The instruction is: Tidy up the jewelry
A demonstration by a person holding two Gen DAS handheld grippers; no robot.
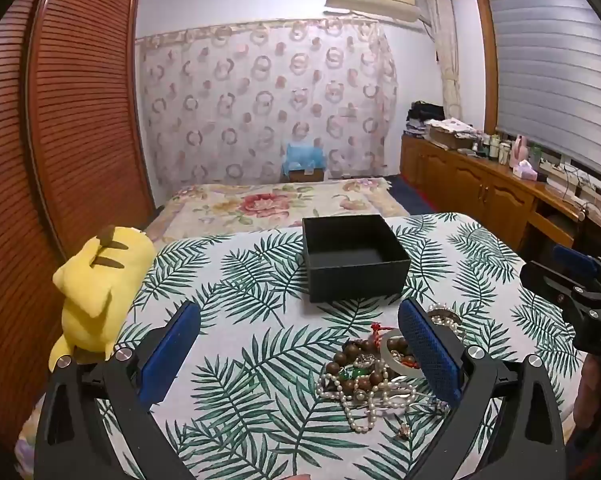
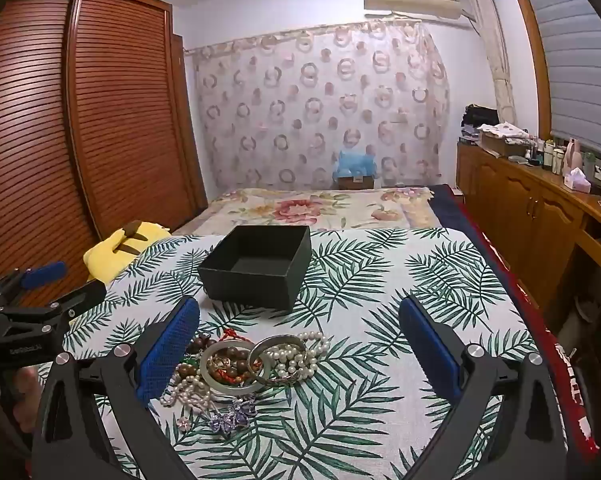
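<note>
On a surface covered with a leaf-print cloth (image 2: 380, 280), which seems to be a counter set at the foot of a bed, a heap of jewelry (image 2: 240, 368) lies tangled together: pearl strands, brown wooden beads, two metal bangles (image 2: 276, 356), a red knotted cord and a purple flower-shaped piece (image 2: 232, 416) at the near edge of the heap. Behind the heap, a little apart from it, stands a black open box (image 2: 260, 268), and its inside looks empty. The left claw (image 1: 296, 356) has its jaws wide apart and holds nothing; the heap (image 1: 372, 376) lies mostly under and beside its right blue pad. The right claw (image 2: 296, 356) is also spread wide and empty, and the heap sits between its fingers, closer to the left one. A yellow plush toy (image 1: 96, 292) rests at the left edge of the cloth. Judging from this, the sorting has not really begun: no piece is in the box yet, and both claws hover above the heap, choosing. The next move probably calls for picking one piece that lies free on top, such as a bangle or the flower piece, and lowering one claw around it alone. The pearl strands are wound through the beads, so a careless grip may lift several things together or drag the heap across the cloth.
</note>
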